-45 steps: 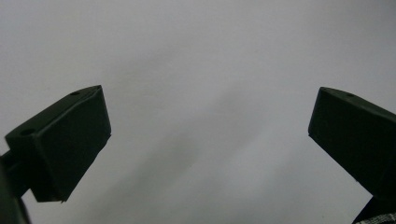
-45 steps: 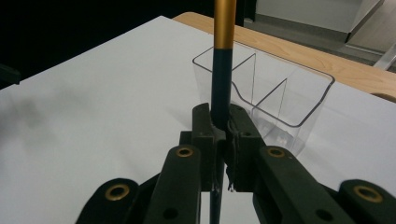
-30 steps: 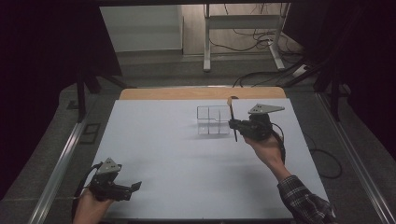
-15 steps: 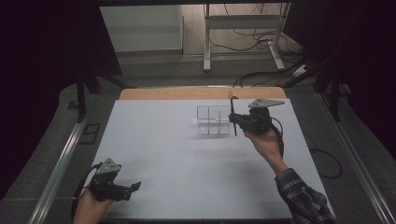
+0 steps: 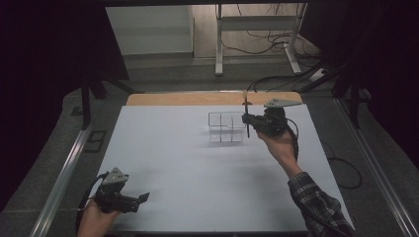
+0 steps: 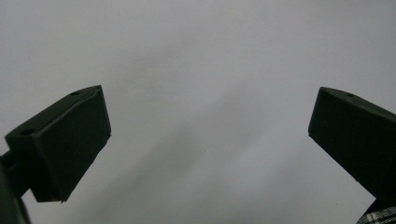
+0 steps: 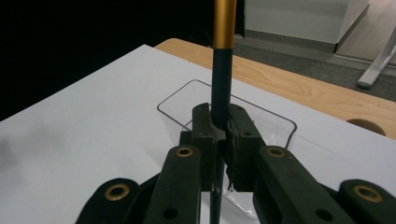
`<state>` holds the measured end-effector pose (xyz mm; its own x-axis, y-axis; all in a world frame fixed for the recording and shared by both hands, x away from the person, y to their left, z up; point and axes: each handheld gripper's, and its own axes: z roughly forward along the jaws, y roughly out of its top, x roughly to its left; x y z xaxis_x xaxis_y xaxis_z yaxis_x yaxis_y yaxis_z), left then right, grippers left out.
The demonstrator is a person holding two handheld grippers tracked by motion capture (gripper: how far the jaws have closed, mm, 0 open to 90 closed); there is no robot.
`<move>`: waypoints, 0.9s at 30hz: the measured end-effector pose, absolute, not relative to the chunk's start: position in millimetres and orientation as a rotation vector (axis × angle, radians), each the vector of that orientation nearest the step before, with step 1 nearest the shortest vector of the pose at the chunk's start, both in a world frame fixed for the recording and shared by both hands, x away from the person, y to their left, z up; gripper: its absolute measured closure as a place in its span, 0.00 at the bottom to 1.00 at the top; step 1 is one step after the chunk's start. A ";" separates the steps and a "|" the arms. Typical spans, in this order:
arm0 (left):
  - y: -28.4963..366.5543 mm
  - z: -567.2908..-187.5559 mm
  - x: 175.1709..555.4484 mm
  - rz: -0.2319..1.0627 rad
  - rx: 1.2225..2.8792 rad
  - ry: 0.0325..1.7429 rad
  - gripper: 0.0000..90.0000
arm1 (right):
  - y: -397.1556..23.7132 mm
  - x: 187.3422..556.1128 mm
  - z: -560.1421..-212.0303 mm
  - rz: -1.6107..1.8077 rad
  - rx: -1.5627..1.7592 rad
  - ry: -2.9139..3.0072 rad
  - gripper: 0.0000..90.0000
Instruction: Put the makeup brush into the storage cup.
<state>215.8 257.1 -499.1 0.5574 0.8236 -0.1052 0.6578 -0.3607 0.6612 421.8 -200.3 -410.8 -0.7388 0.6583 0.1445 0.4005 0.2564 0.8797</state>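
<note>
Between the right gripper's (image 7: 219,140) 2 fingers (image 7: 205,126) sits a thin dark pen (image 7: 220,88) with a gold upper section, clamped upright. High view puts pen (image 5: 246,116) and right gripper (image 5: 248,120) at the right edge of a clear plastic box (image 5: 225,127) with inner dividers (compartment count hard to tell). Right gripper view shows the pen in line with the box (image 7: 275,123), which lies just beyond the fingers; lower tip is hidden, so can't tell if it's inside or touching. Box stands on the white worktop (image 5: 197,168), far side, right of centre. A wooden strip (image 5: 188,98) borders the far edge. Left gripper (image 5: 141,198) rests at the near left corner, well apart from the box, fingers (image 6: 70,135) spread wide over bare white worktop (image 6: 210,70), holding nothing.
</note>
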 end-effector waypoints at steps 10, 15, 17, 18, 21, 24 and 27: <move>257.4 -499.0 215.8 0.323 2.124 1.185 0.00 | -196.7 430.3 -410.8 1.477 0.998 2.264 0.92; 257.1 -499.1 215.9 0.322 2.127 1.183 0.00 | -193.7 433.9 -410.3 1.468 1.002 2.263 0.92; 257.2 -499.2 215.9 0.322 2.126 1.184 0.00 | -192.6 435.8 -409.7 1.470 0.996 2.260 0.92; 257.2 -499.2 215.9 0.322 2.125 1.184 0.00 | -192.1 436.4 -409.0 1.470 1.004 2.259 0.92; 257.2 -499.2 215.8 0.322 2.125 1.185 0.00 | -190.5 439.1 -407.4 1.476 1.002 2.255 0.92; 257.6 -499.1 215.8 0.323 2.122 1.187 0.00 | -188.5 441.7 -406.3 1.476 1.005 2.252 0.92; 257.5 -499.1 215.8 0.324 2.124 1.187 0.00 | -186.2 444.2 -406.0 1.467 1.007 2.251 0.92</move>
